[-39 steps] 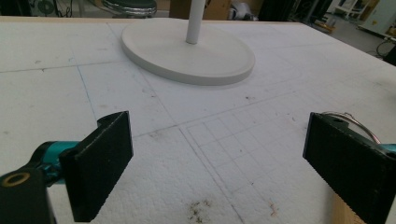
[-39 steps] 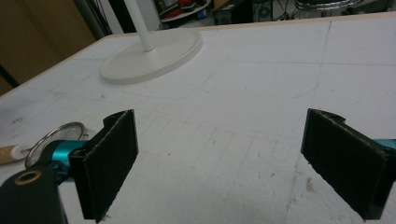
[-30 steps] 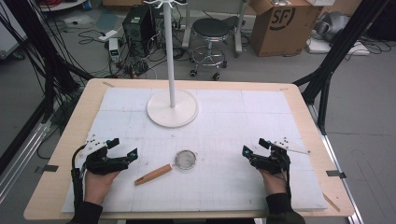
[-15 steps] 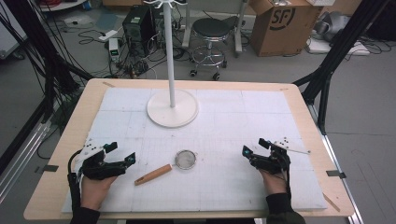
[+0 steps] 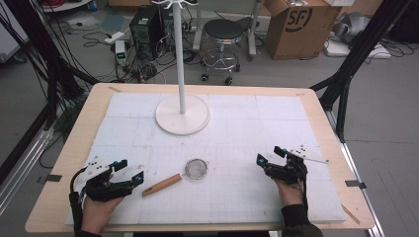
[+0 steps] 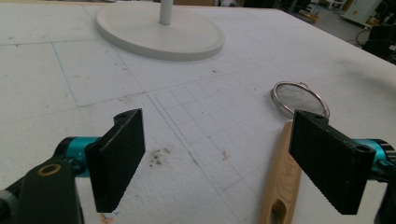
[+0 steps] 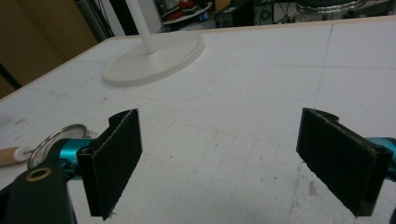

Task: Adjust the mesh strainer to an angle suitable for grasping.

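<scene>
A small wire strainer (image 5: 196, 168) with a wooden handle (image 5: 162, 184) lies flat on the white foam mat (image 5: 237, 128), near the front middle. My left gripper (image 5: 131, 170) rests at the front left, pointing at the handle's free end. It is open, its jaws have just been closing a little, and nothing is between the pads. In the left gripper view the handle (image 6: 282, 172) lies on the mat beside the right-hand jaw of my left gripper (image 6: 217, 154), with the mesh ring (image 6: 299, 98) beyond. My right gripper (image 5: 269, 154) sits open at the front right; between its fingertips (image 7: 219, 158) is bare mat.
A white stand with a round base (image 5: 183, 114) and a thin pole (image 5: 179, 54) rises at the back middle of the mat. The wooden table edge (image 5: 64, 163) frames the mat. Cables, a stool and a cardboard box (image 5: 296, 24) are on the floor behind.
My left gripper has drawn back toward the near edge of the table. The right gripper and the strainer have stayed where they were.
</scene>
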`<state>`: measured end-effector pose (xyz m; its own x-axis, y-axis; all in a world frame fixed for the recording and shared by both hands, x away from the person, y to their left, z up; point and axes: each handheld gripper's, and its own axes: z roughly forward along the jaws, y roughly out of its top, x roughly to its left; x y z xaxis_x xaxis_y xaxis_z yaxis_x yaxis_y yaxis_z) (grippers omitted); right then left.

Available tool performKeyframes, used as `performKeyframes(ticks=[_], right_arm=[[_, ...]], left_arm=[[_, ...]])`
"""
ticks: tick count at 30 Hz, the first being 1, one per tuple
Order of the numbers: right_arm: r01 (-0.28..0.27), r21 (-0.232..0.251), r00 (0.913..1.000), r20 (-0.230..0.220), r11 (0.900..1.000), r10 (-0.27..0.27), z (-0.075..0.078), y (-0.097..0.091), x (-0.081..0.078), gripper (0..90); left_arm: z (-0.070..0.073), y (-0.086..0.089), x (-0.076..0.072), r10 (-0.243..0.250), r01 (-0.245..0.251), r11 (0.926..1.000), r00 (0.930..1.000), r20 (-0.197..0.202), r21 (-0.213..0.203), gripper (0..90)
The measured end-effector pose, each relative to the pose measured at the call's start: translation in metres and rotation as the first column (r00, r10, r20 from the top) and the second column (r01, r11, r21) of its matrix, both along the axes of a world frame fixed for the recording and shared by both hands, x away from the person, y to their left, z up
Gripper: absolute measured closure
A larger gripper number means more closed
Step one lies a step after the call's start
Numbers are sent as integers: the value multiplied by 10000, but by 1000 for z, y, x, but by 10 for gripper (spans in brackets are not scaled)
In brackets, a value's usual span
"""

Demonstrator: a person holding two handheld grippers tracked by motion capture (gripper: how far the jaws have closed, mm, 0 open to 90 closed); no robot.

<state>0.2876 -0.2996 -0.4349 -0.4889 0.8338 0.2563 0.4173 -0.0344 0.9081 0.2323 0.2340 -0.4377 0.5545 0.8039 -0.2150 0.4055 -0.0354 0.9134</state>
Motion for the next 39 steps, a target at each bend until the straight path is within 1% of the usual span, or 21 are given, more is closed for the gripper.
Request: performKeyframes(ticks=[1, 3, 5, 7, 11, 13, 17, 19, 21, 22, 23, 25, 28, 29, 30, 33, 34, 36, 37, 38, 39], right_arm=[[-12, -31, 10000, 38, 10000, 12, 0, 0, 0, 135], [-23, -51, 10000, 20, 10000, 23, 0, 0, 0, 135], [-36, -50, 10000, -3, 10000, 36, 0, 1, 0, 135], [-24, -55, 10000, 14, 10000, 24, 0, 0, 0, 135], [-24, -22, 10000, 48, 10000, 24, 0, 0, 0, 135], [-3, -16, 10000, 63, 10000, 4, 0, 0, 0, 135], [-3, -2, 10000, 61, 10000, 3, 1, 0, -1, 135], [1, -18, 10000, 75, 10000, 0, 0, 0, -1, 135], [4, -3, 10000, 48, 10000, -4, 1, 0, -1, 135], [4, -3, 10000, 48, 10000, -4, 1, 0, -1, 135], [27, -5, 10000, 62, 10000, -27, 1, 0, -1, 135], [39, 23, 10000, 47, 10000, -39, 1, 0, -1, 135], [56, 34, 10000, 58, 10000, -56, 1, -1, -1, 135], [50, -3, 9999, 109, 10000, -50, 1, -1, -1, 135], [50, 3, 10000, 63, 10000, -50, 1, -1, -1, 135], [44, 1, 9999, 118, 10000, -44, 1, -1, -1, 135], [44, -5, 9999, 161, 10000, -44, 2, -1, -2, 135], [86, 18, 9998, 175, 10000, -87, 2, -2, -2, 134], [123, -2, 9997, 214, 9999, -123, 2, -3, -2, 134], [139, 3, 9997, 203, 9999, -140, 2, -3, -2, 135], [142, 26, 9997, 179, 9999, -143, 2, -3, -2, 134]], left_arm=[[0, 0, 0, 0, 0, 10000, 10000, 0, 0, 203], [0, 2, -4, -66, 65, 9999, 10000, -20, -153, 219], [-1, 3, -5, -34, 34, 9997, 10000, -25, -222, 256], [-1, 4, -6, -69, 67, 9996, 10000, -40, -282, 270], [-2, 1, -8, -70, 68, 9998, 9999, -110, -170, 296], [-2, -1, -10, -111, 111, 9999, 9999, -111, 46, 308], [-2, -2, -11, -120, 121, 9999, 9999, -93, 40, 355], [-2, -3, -11, -130, 131, 9999, 9997, -184, 28, 388], [-3, -4, -11, -172, 170, 9998, 9993, -324, -54, 403], [-3, -4, -11, -173, 172, 9999, 9993, -317, -17, 403], [-3, -6, -12, -234, 232, 9997, 9993, -288, -91, 439], [-2, -7, -13, -220, 218, 9997, 9994, -269, -70, 485], [-3, -10, -16, -55, 58, 10000, 9991, -417, 61, 585], [-4, -12, -17, -75, 78, 10000, 9989, -468, 57, 611], [-5, -14, -17, -201, 210, 9997, 9982, -563, 158, 625], [-5, -17, -17, -309, 316, 9994, 9979, -571, 128, 668], [-4, -18, -18, -306, 313, 9994, 9982, -519, 121, 695], [-4, -17, -18, -309, 313, 9995, 9981, -537, 65, 772], [-5, -16, -19, -313, 306, 9995, 9977, -594, -126, 794], [-6, -14, -18, -460, 433, 9982, 9967, -670, -411, 828], [-7, -13, -20, -604, 551, 9964, 9947, -832, -638, 840]])
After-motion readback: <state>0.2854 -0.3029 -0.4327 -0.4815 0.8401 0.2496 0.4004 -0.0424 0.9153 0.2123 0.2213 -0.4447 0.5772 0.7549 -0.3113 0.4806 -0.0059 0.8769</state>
